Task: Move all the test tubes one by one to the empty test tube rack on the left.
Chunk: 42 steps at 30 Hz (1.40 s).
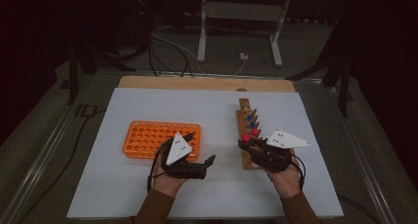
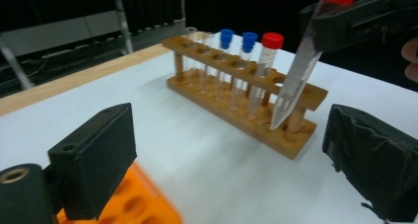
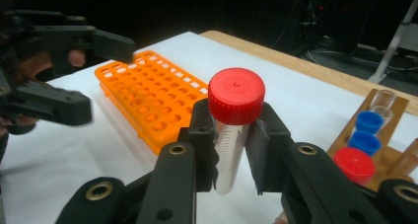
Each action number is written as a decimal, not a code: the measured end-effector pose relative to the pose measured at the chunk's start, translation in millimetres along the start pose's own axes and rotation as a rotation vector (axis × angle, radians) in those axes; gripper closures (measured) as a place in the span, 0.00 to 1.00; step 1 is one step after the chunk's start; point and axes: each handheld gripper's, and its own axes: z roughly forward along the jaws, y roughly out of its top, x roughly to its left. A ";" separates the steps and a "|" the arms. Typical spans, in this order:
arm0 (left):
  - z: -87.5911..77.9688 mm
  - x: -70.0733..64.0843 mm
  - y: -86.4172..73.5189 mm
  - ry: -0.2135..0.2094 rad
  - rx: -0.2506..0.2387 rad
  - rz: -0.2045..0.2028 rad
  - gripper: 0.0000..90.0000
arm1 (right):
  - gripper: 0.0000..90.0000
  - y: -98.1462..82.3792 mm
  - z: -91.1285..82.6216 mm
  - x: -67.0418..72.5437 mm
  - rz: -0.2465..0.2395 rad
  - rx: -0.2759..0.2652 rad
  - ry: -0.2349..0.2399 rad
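My right gripper [image 3: 232, 152] is shut on a clear tube with a red cap [image 3: 235, 94], gripped just below the cap. In the left gripper view that tube [image 2: 299, 71] hangs tilted, its pointed tip at the near end of the wooden rack [image 2: 296, 144]. The rack holds two blue-capped tubes [image 2: 226, 36] and a red-capped one [image 2: 271, 41]. My left gripper [image 2: 231, 165] stands open with nothing between its jaws, just right of the orange rack [image 1: 148, 137]. From above, the right gripper [image 1: 246, 143] sits at the wooden rack's [image 1: 245, 105] near end.
The orange rack [image 3: 143, 93] has several empty holes. Both racks rest on a white mat [image 1: 217, 105] over a wooden table [image 1: 197, 82]. Bare mat lies between the racks. Cables and a stand's legs [image 1: 202, 36] are on the floor beyond.
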 end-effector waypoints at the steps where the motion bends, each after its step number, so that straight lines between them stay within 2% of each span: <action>1: 4.1 -2.3 0.5 -0.009 0.003 0.001 0.09 | 0.83 -0.3 1.1 1.0 -0.001 0.002 0.002; 3: 11.8 -7.1 1.1 -0.024 0.010 0.009 0.09 | 0.82 -0.4 2.2 1.9 -0.001 0.006 0.005; 8: 27.4 -19.2 2.1 -0.053 0.023 0.028 0.18 | 0.82 -2.1 7.1 6.4 -0.002 0.016 0.027; 12: 35.9 -27.2 4.3 -0.075 0.039 0.059 0.23 | 0.82 -2.9 9.2 8.5 -0.005 0.021 0.038; 13: 38.0 -28.7 4.6 -0.080 0.044 0.066 0.29 | 0.82 -3.4 10.7 9.9 -0.005 0.025 0.044; 14: 40.1 -30.0 4.8 -0.086 0.050 0.071 0.29 | 0.82 -3.4 10.7 9.9 -0.005 0.025 0.044; 15: 42.2 -31.4 4.8 -0.093 0.053 0.075 0.40 | 0.82 -3.9 11.9 11.2 -0.005 0.029 0.049; 16: 43.9 -32.5 4.7 -0.101 0.058 0.080 0.40 | 0.82 -3.9 11.9 11.2 -0.005 0.029 0.049; 17: 45.2 -33.3 4.6 -0.106 0.063 0.084 0.48 | 0.82 -4.3 12.8 12.1 -0.005 0.031 0.052; 18: 46.4 -33.9 4.6 -0.112 0.068 0.085 0.48 | 0.82 -4.3 12.8 12.1 -0.005 0.031 0.052; 19: 47.3 -34.3 4.6 -0.120 0.070 0.084 0.58 | 0.82 -4.7 13.5 12.5 -0.004 0.032 0.056; 20: 47.9 -34.5 4.5 -0.129 0.068 0.080 0.58 | 0.82 -4.7 13.5 12.5 -0.004 0.032 0.056; 22: 48.9 -34.5 4.6 -0.139 0.072 0.078 0.69 | 0.82 -5.2 14.3 13.0 -0.003 0.036 0.061; 23: 49.5 -34.3 4.6 -0.145 0.072 0.076 0.69 | 0.82 -5.2 14.3 13.0 -0.003 0.036 0.061; 24: 50.0 -34.0 4.5 -0.150 0.075 0.077 0.77 | 0.83 -5.7 14.9 13.4 -0.005 0.037 0.065; 28: 50.5 -34.5 4.1 -0.145 0.086 0.094 0.83 | 0.83 -5.9 15.5 14.0 -0.003 0.043 0.068; 31: 50.0 -35.5 4.0 -0.141 0.085 0.104 0.84 | 0.82 -6.1 15.3 13.2 0.000 0.042 0.074; 32: 49.9 -34.7 3.8 -0.136 0.086 0.104 0.84 | 0.74 -6.0 14.1 12.7 0.001 0.031 0.069; 33: 49.5 -33.3 3.6 -0.134 0.085 0.099 0.84 | 0.74 -6.0 14.1 12.7 0.001 0.031 0.069; 34: 49.0 -31.6 3.6 -0.131 0.082 0.095 0.84 | 0.69 -5.4 12.8 11.8 0.003 0.022 0.074; 35: 48.1 -29.8 3.8 -0.125 0.080 0.090 0.84 | 0.58 -4.2 9.7 9.9 0.007 0.001 0.063; 37: 43.9 -23.5 4.4 -0.109 0.066 0.074 0.84 | 0.49 -3.4 6.8 7.1 0.013 -0.016 0.057; 38: 43.9 -23.5 4.4 -0.109 0.066 0.074 0.84 | 0.49 -3.4 6.8 7.1 0.013 -0.016 0.057; 39: 42.1 -20.9 4.7 -0.105 0.063 0.070 0.84 | 0.40 -2.9 4.9 4.6 0.018 -0.017 0.034; 41: 38.5 -16.0 4.7 -0.093 0.052 0.058 0.84 | 0.36 -3.0 4.2 3.7 0.015 -0.020 0.022; 42: 36.7 -13.3 4.6 -0.087 0.049 0.055 0.84 | 0.26 -2.9 3.1 1.9 0.021 -0.024 -0.004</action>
